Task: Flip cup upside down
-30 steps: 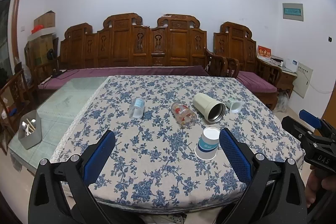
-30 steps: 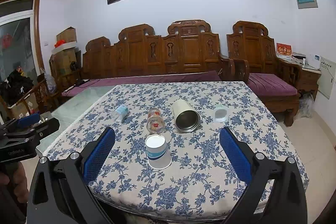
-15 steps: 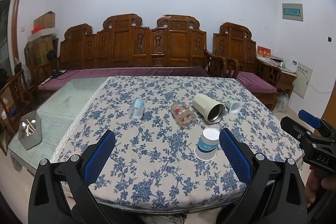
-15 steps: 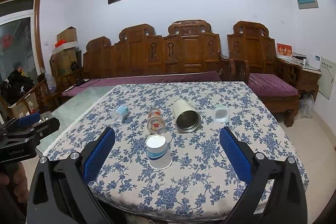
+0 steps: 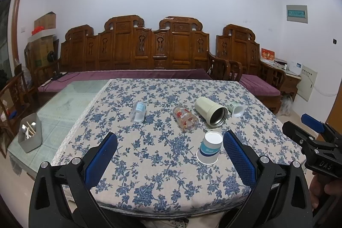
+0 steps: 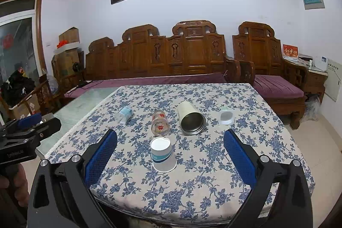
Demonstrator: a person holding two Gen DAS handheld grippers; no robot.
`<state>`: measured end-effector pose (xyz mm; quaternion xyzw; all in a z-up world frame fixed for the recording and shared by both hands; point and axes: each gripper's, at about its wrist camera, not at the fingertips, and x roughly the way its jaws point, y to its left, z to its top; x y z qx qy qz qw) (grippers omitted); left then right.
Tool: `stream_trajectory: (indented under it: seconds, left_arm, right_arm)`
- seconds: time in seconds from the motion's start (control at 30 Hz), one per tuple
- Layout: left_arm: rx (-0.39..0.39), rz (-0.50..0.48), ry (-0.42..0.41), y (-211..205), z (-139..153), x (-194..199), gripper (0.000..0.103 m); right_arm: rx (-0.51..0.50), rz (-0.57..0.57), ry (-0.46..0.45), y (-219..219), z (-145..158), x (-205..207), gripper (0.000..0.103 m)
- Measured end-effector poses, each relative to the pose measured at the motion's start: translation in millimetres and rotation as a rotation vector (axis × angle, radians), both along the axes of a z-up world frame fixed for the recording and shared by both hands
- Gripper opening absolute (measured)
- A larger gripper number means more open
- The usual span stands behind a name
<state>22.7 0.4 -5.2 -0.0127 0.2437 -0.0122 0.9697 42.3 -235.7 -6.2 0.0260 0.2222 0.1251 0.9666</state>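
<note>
Both tongs are spread wide with nothing between the fingers: the left gripper [image 5: 170, 149] and the right gripper [image 6: 170, 149] hang above the near edge of the table [image 5: 162, 191], not touching any object. The paper cup [image 6: 162, 154] stands upside down on the flowered cloth, near the front edge. Behind it four things lie on their side: a glass jar [image 6: 160, 125], a metal tumbler [image 6: 191, 119], a small plastic cup [image 6: 125, 113] and a little white cup [image 6: 226, 117].
</note>
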Motion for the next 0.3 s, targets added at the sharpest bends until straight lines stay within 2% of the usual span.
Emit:
stream_trajectory:
  seconds: [0.3]
  left_arm:
    - [-0.007, -0.004, -0.007, 1.1, 0.2, -1.3, 0.095]
  right_arm:
    - [0.001, -0.001, 0.000, -1.0, -0.4, -0.3, 0.100]
